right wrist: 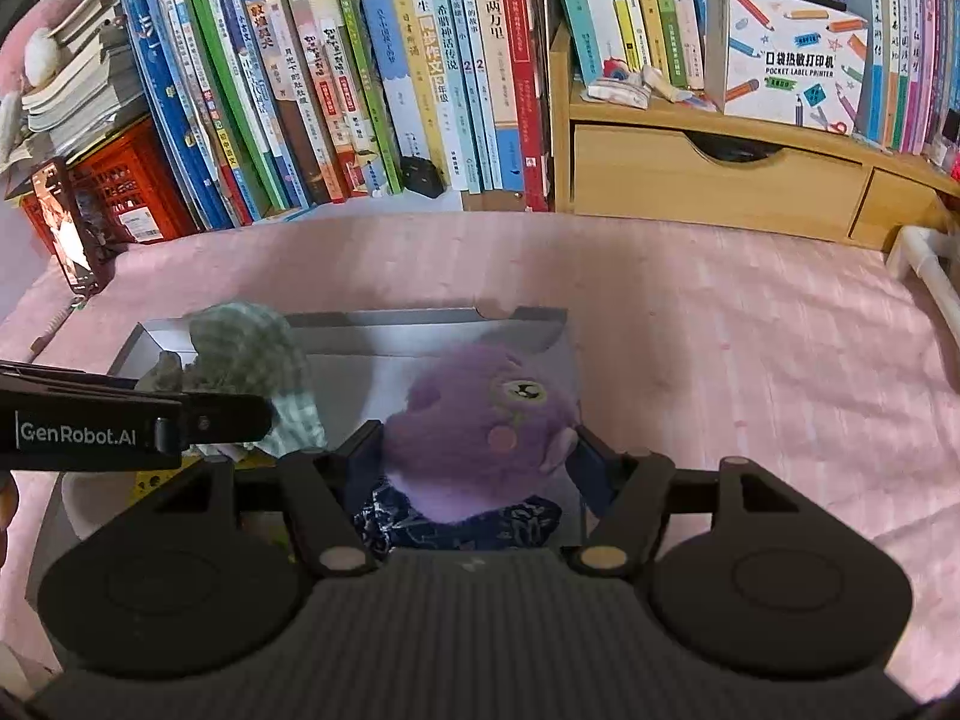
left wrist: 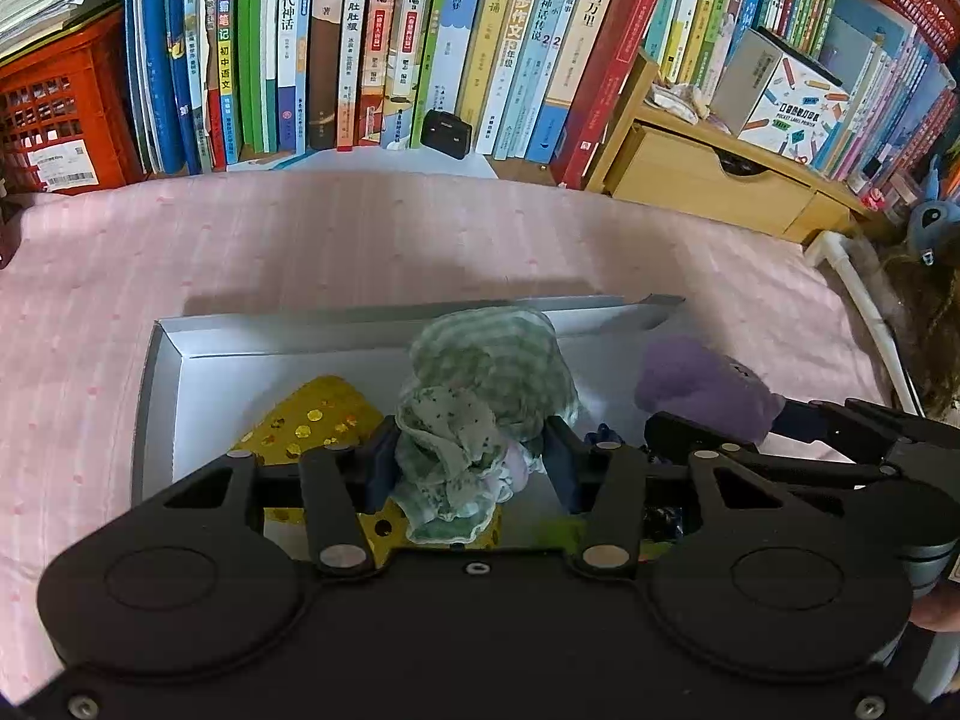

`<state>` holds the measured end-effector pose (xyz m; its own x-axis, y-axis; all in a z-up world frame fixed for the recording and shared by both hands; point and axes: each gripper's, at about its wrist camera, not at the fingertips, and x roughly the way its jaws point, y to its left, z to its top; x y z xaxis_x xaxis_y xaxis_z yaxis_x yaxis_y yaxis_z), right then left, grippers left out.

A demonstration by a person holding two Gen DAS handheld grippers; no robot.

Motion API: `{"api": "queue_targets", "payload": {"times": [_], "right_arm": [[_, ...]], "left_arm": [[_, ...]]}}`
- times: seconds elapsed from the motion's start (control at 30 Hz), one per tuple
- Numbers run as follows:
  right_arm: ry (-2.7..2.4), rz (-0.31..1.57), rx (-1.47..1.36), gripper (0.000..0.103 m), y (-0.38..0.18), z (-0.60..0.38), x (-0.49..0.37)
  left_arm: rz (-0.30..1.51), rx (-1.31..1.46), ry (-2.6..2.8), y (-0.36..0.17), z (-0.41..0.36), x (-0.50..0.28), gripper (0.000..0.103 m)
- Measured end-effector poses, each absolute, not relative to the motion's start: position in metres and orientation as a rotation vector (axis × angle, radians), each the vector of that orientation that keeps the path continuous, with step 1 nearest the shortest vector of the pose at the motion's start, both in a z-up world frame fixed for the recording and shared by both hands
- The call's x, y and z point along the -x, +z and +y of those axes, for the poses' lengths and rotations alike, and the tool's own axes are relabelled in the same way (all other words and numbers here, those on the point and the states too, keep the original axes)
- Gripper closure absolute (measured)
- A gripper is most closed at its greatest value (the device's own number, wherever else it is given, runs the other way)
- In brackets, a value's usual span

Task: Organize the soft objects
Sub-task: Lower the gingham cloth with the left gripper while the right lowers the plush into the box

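1. The left tool (left wrist: 471,456) is closed on a green checked cloth (left wrist: 486,384), a bunched wad pinched between its two fingers and bulging up above them.
2. The cloth hangs over a shallow white box (left wrist: 162,372) that lies on a pink bedspread (left wrist: 300,240); whether the cloth touches the box floor cannot be told.
3. In the box, under and to the left of the cloth, lies a gold sequinned piece (left wrist: 312,414).
4. The right tool (right wrist: 474,450) grips a purple plush toy (right wrist: 474,414) by its sides, face toward the camera, with one eye and a pink cheek showing.
5. The toy sits over the right end of the box (right wrist: 420,324), on or just above a dark blue patterned fabric (right wrist: 456,522); contact between them is not clear.
6. In the left view the toy (left wrist: 702,384) shows to the right of the cloth, with the right tool's fingers coming in from the right edge.
7. In the right view the cloth (right wrist: 252,360) is to the left of the toy, the left tool's arm crossing in front of it.
8. Behind the bedspread stands a row of books (left wrist: 420,42), with a red crate (left wrist: 60,114) at left and a wooden drawer shelf (left wrist: 690,174) at right.
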<state>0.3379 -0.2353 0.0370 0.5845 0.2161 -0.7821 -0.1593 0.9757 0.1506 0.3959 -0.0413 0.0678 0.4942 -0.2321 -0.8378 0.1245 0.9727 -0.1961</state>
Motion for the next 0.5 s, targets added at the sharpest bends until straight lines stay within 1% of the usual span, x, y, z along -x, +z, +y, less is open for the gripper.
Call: {"api": "queue_targets", "payload": {"times": [0.5], "right_arm": [[0.221, 0.951, -0.057, 0.032, 0.0288, -0.2340, -0.3445]], "left_arm": [[1.052, 0.093, -0.207, 0.0577, -0.0435, -0.4008, 0.054]]}}
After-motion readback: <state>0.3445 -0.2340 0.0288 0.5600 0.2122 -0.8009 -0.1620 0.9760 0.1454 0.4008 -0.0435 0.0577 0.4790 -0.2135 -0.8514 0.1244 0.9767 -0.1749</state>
